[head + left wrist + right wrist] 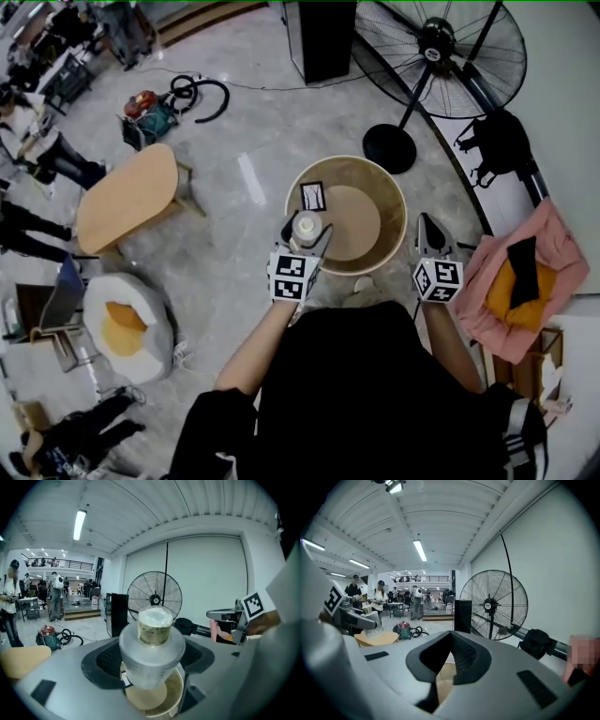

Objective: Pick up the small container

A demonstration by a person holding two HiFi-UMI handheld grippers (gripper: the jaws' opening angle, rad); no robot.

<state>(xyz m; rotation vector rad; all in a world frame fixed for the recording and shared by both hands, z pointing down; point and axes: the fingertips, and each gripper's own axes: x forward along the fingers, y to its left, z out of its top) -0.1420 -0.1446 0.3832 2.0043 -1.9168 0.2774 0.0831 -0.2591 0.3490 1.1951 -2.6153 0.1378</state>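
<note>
Left gripper view looks straight down the left gripper [151, 665], whose jaws pinch the small container [153, 639] by its wide lower body, one dark pad on either side. It stands upright between them and appears to hang clear above the left part of the round wooden table [389, 202], whose surface shows beneath its base. It looks like a light plastic jar. The wall seems stiff enough to bear a moderate squeeze, but it is smooth and rounded and could slip or twist if the pinch slackens. The broad body is therefore the sound place to hold it, not the narrow neck or cap. The body is frosted and pale grey, swelling at the shoulder. Above it rises a narrower amber-tinted neck closed by a whitish top. Whether anything is inside cannot be told. The right gripper [450, 641] is off to the table's right, its jaws pressed together with nothing between them. On the table, just beyond the container, lies a small dark-framed card [313, 196]. Farther off stands a large floor fan [441, 52].
</note>
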